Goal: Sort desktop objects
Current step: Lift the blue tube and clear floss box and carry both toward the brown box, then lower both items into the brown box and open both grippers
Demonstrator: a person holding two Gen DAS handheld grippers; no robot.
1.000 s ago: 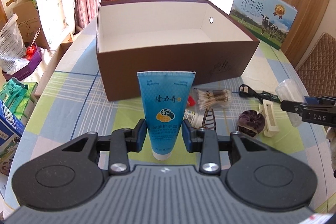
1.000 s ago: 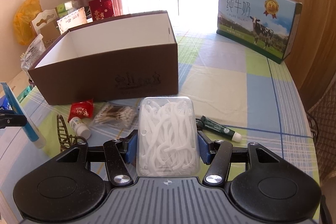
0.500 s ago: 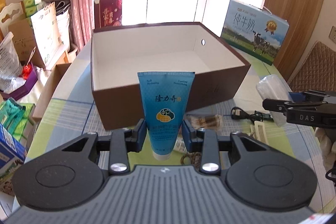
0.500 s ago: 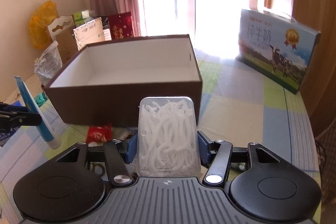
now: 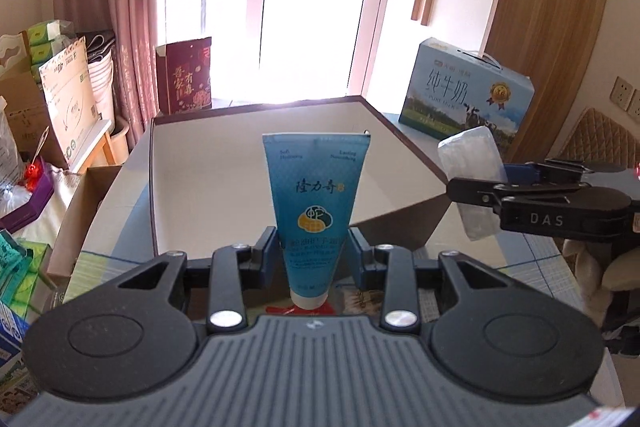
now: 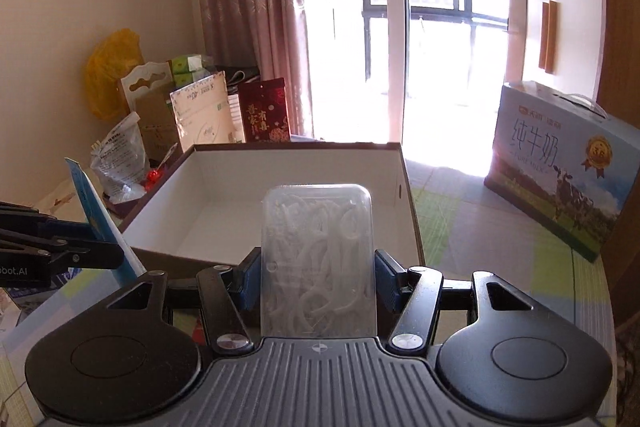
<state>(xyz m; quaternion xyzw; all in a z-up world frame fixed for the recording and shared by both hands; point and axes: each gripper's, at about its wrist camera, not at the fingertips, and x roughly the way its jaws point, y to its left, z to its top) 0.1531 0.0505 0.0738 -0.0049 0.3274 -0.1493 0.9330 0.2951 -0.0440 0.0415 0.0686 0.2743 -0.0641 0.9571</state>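
My left gripper (image 5: 314, 253) is shut on a blue cream tube (image 5: 316, 203), held upright with its white cap down, just in front of the open brown box (image 5: 256, 187). My right gripper (image 6: 318, 275) is shut on a clear plastic case of white floss picks (image 6: 318, 251), lifted before the same brown box (image 6: 280, 195), whose white inside holds nothing I can see. In the left wrist view the right gripper (image 5: 474, 187) and its clear case (image 5: 472, 167) hang at the right. In the right wrist view the left gripper (image 6: 106, 241) with the blue tube (image 6: 100, 223) shows at the left.
A blue milk carton (image 5: 466, 95) stands behind the box at the right, on the checked tablecloth (image 6: 480, 227). A red gift bag (image 5: 184, 75), cardboard boxes and bags (image 5: 68, 99) crowd the floor at the left. Small items under the grippers are mostly hidden.
Both grippers have risen with their loads and tilted up toward the box; the table items below have dropped out of view, and the box interior now shows behind each held thing.
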